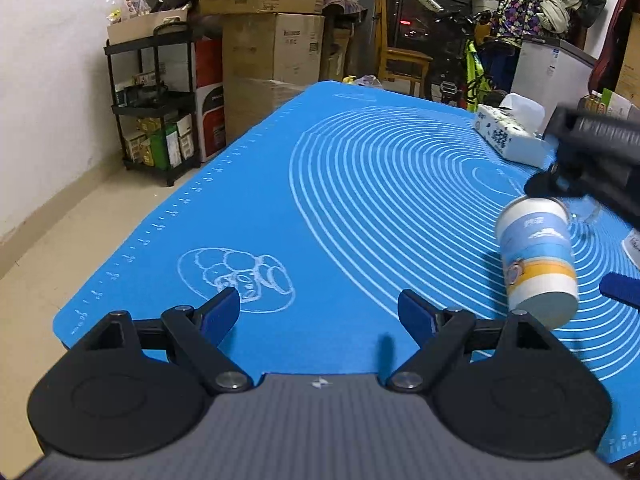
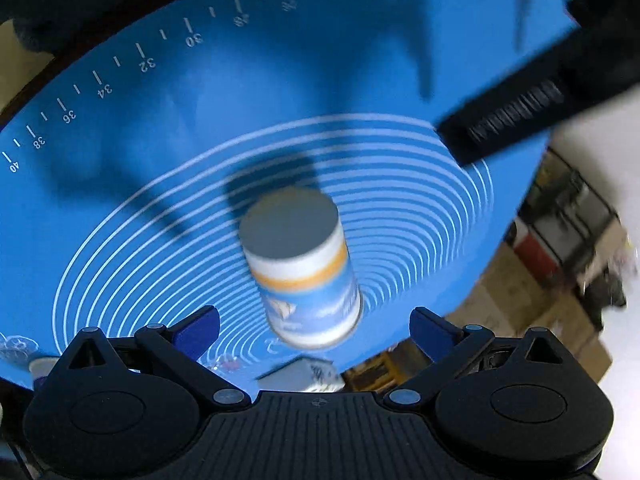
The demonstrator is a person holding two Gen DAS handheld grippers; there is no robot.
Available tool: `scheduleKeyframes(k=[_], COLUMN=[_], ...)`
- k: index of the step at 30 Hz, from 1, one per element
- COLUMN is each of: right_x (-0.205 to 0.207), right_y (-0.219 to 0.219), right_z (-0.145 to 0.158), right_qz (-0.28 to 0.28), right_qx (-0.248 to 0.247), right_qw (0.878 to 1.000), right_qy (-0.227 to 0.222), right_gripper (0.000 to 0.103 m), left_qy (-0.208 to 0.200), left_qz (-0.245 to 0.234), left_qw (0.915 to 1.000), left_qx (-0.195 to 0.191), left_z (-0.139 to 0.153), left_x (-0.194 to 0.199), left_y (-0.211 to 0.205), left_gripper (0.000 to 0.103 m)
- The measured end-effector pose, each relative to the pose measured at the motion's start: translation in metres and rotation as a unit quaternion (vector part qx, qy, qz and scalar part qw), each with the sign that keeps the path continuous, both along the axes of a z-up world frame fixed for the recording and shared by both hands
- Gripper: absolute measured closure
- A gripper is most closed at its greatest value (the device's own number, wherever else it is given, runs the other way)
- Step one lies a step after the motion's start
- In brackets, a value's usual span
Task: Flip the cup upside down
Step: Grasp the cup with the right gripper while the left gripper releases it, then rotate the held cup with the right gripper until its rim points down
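The paper cup [image 1: 536, 256] is white with blue and orange bands. It is tilted over the blue mat [image 1: 320, 200], its flat bottom toward my left camera. In the right wrist view the cup [image 2: 304, 268] is blurred, bottom toward the camera, between my right gripper's [image 2: 316, 326] blue fingertips [image 2: 196, 330], which stand wide apart and do not touch it. The right gripper's body [image 1: 592, 152] shows over the cup in the left wrist view. My left gripper [image 1: 320, 312] is open and empty, low over the mat's near edge, left of the cup.
A tissue box [image 1: 508, 132] lies at the mat's far right. Another paper cup [image 2: 42, 366] sits at the mat's edge. Cardboard boxes [image 1: 272, 44], a black shelf cart [image 1: 156, 100] and a bicycle stand beyond the table.
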State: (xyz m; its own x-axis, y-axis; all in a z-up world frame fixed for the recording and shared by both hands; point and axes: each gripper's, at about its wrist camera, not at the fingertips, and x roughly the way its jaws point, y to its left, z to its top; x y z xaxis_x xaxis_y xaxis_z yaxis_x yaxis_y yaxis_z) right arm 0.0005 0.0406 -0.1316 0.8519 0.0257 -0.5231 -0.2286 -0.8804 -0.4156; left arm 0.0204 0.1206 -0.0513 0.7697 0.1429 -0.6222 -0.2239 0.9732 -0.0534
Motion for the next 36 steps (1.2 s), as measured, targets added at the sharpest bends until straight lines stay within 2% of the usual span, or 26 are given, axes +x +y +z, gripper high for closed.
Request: scheduleKeyframes(k=[5, 10, 11, 13, 15, 21, 24, 26, 27, 31, 32, 34, 35, 36], right_x=[0.005, 0.009, 0.009, 0.011, 0.013, 0.011, 0.013, 0.018, 0.022, 0.034, 0.038, 0.043, 0.048, 0.054], right_y=[-0.005, -0.008, -0.009, -0.009, -0.008, -0.007, -0.006, -0.004, -0.002, -0.005, -0.008, -0.014, -0.020, -0.024], right_z=[-0.018, -0.031, -0.032, -0.033, -0.031, -0.023, -0.011, 0.002, 0.012, 0.049, 0.058, 0.079, 0.088, 0.108], right_qz=[0.011, 0.008, 0.005, 0.004, 0.001, -0.035, -0.060, -0.086, -0.102, -0.179, -0.199, -0.241, -0.264, -0.278], right_qx=[-0.059, -0.075, -0.074, -0.069, -0.062, -0.022, 0.019, 0.066, 0.093, 0.217, 0.249, 0.315, 0.356, 0.384], right_qw=[0.998, 0.997, 0.997, 0.998, 0.998, 0.999, 0.997, 0.993, 0.989, 0.955, 0.943, 0.909, 0.885, 0.868], right_qy=[0.009, 0.007, 0.008, 0.010, 0.010, 0.024, 0.034, 0.044, 0.051, 0.089, 0.099, 0.128, 0.140, 0.145], right_gripper=[0.005, 0.023, 0.023, 0.033, 0.039, 0.040, 0.040, 0.040, 0.040, 0.040, 0.040, 0.040, 0.040, 0.041], left_qy=[0.002, 0.005, 0.005, 0.006, 0.007, 0.007, 0.007, 0.007, 0.006, 0.004, 0.005, 0.005, 0.004, 0.003], left_qz=[0.012, 0.014, 0.012, 0.010, 0.007, 0.003, 0.001, 0.000, 0.000, -0.002, -0.004, -0.009, -0.013, -0.016], left_qw=[0.9998, 0.9996, 0.9996, 0.9997, 0.9997, 0.9998, 0.9997, 0.9997, 0.9997, 0.9995, 0.9995, 0.9994, 0.9994, 0.9995], left_qx=[-0.015, -0.023, -0.023, -0.022, -0.020, -0.021, -0.022, -0.024, -0.025, -0.031, -0.032, -0.032, -0.031, -0.028], left_z=[-0.001, -0.002, -0.002, -0.002, -0.002, -0.003, -0.002, -0.002, -0.001, 0.002, 0.002, 0.004, 0.006, 0.007], left_x=[0.000, 0.002, 0.002, 0.003, 0.003, 0.002, 0.002, 0.002, 0.002, 0.002, 0.003, 0.004, 0.005, 0.006], left_y=[0.009, 0.011, 0.011, 0.011, 0.010, 0.010, 0.009, 0.010, 0.010, 0.009, 0.008, 0.004, 0.001, -0.001], left_gripper=[0.017, 0.017, 0.017, 0.017, 0.017, 0.017, 0.017, 0.017, 0.017, 0.017, 0.017, 0.017, 0.017, 0.017])
